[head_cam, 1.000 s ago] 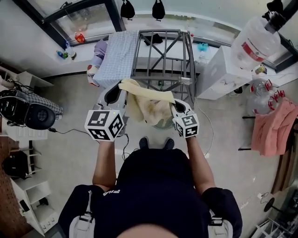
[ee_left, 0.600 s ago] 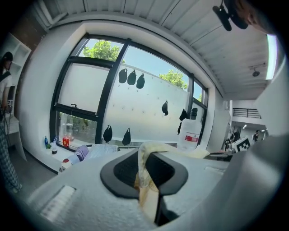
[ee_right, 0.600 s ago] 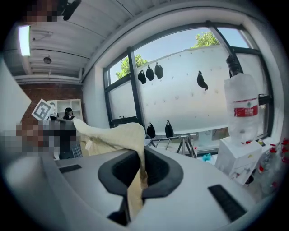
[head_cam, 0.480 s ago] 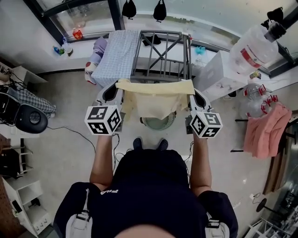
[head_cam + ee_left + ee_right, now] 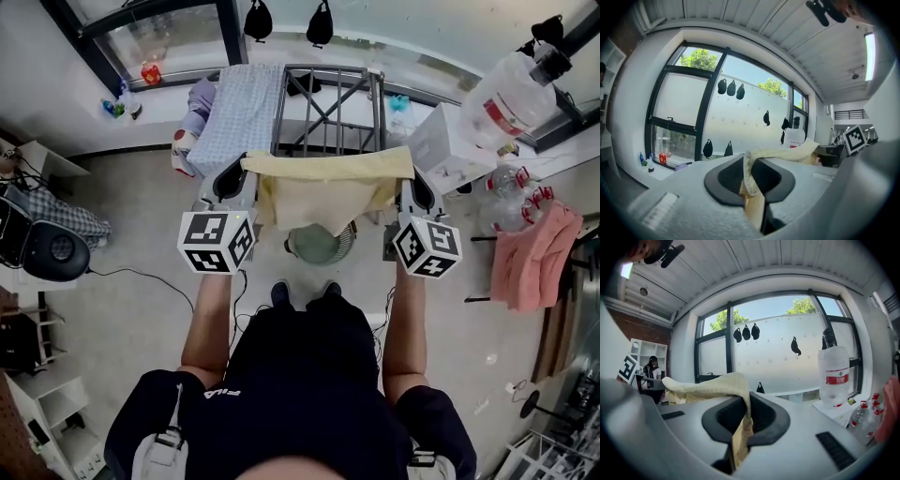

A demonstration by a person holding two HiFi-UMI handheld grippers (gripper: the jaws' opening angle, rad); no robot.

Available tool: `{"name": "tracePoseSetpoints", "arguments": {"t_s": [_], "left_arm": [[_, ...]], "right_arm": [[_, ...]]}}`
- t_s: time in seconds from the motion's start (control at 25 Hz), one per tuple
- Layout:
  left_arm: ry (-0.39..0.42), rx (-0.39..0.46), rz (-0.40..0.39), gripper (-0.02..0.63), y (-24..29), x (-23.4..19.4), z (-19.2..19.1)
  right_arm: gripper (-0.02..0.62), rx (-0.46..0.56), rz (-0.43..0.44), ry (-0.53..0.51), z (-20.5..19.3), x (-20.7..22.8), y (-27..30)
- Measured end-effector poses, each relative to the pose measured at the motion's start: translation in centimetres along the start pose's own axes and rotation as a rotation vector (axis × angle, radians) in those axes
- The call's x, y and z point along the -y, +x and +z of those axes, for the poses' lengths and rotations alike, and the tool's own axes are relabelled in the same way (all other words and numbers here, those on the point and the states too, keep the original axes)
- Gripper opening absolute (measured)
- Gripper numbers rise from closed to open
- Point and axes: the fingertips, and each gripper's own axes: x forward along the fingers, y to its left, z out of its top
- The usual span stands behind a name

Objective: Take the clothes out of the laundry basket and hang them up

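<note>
A pale yellow cloth [image 5: 323, 183] hangs stretched out flat between my two grippers, in front of the grey drying rack [image 5: 328, 98]. My left gripper [image 5: 236, 180] is shut on the cloth's left top corner [image 5: 752, 185]. My right gripper [image 5: 411, 187] is shut on the right top corner [image 5: 740, 427]. The cloth's top edge runs straight from one to the other, and its lower part hangs down over the round laundry basket [image 5: 319, 246] on the floor.
A blue checked cloth [image 5: 239, 112] is draped over the rack's left side. A white cabinet [image 5: 450, 150] with a large water bottle [image 5: 511, 84] stands to the right. A pink garment [image 5: 530, 253] hangs at the far right. A window [image 5: 698, 112] lies ahead.
The cloth was bunched between the grippers near the basket; now it is pulled taut and flat. The right gripper rose and moved out to the right; the left shifted slightly.
</note>
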Motion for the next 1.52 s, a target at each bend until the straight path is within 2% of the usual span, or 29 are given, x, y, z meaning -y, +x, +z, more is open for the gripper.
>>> {"name": "tracePoseSetpoints", "arguments": {"t_s": [0.16,0.48,0.76,1.16,1.4,1.52], "left_arm": [[0.010,-0.009,-0.004,0.049,1.0,-0.6,0.2],[0.067,0.026,0.057,0.051,4.0,-0.9,3.3],[0.169,0.037,0.136,0.051,9.2,-1.0,6.9],[0.132,-0.072,0.135,0.051,16.5,-2.7,3.9],[0.092,-0.099,0.080,0.051,22.8,-6.2,3.5],[0.081,-0.124,0.044,0.051,26.3,-7.6,3.2]], "right_arm": [[0.017,0.025,-0.047,-0.002,1.1,-0.1,0.4],[0.017,0.112,-0.120,-0.125,5.5,1.5,2.7],[0.017,0.136,-0.083,-0.118,8.0,4.8,8.4],[0.017,0.058,-0.075,-0.114,6.5,8.2,15.7],[0.017,0.011,-0.120,-0.152,5.8,9.1,21.6],[0.017,-0.019,-0.158,-0.127,5.0,10.2,25.0]]}}
